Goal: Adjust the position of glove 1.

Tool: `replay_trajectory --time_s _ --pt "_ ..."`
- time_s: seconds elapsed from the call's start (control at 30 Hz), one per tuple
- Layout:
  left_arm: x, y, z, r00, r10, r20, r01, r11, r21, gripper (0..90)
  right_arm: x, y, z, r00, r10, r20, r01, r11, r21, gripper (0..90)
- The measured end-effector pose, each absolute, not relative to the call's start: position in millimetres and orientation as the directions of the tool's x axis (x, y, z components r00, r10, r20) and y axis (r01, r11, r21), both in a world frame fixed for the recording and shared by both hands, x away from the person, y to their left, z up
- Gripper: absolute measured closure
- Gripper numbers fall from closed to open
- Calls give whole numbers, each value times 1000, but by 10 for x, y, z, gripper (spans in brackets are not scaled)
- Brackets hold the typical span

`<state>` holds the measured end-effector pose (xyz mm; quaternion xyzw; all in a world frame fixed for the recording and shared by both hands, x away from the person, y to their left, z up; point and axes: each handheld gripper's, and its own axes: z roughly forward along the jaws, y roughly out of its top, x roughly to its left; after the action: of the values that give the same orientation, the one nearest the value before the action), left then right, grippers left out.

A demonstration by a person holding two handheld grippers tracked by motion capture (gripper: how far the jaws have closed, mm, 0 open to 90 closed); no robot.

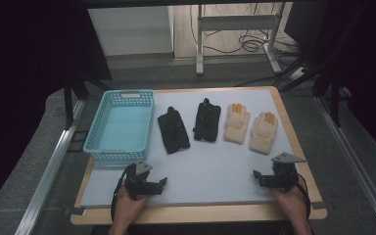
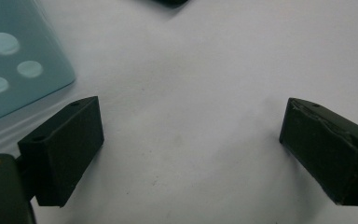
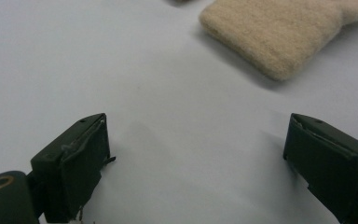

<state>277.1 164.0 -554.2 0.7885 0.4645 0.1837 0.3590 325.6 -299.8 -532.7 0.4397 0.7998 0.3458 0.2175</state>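
L gripper (image 1: 162, 182) jaws spread wide, nothing btwn, just below the basket (image 1: 101, 128). R gripper (image 1: 257, 175) also released, well right of basket. Black gloves (image 1: 174, 129) just right of basket, cream gloves (image 1: 249, 126) further right.

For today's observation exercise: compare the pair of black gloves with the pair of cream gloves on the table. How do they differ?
The black gloves are dark and slim; the cream gloves are pale, fluffy and broader, with orange on some fingertips. The black gloves lie nearer the blue basket, the cream gloves towards the table's right edge. The black gloves lie apart; the cream gloves lie close together. Both pairs lie flat, fingers pointing away, untouched.
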Motion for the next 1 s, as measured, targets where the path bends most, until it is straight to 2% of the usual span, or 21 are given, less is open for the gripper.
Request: replay_trajectory --time_s 0.7,0.8,1.0 --pt "2775 1640 -5541 501 864 -45 602 -311 735 65 3290 -2982 -5280 -523 851 -54 565 393 725 67" --pt "2776 1640 -5541 501 864 -45 602 -311 735 64 3290 -2981 -5233 -532 847 -1 568 357 742 72" --pt "2777 1643 -5539 503 863 -41 603 -316 733 64 3315 -2924 -5180 -564 825 35 573 361 736 93"
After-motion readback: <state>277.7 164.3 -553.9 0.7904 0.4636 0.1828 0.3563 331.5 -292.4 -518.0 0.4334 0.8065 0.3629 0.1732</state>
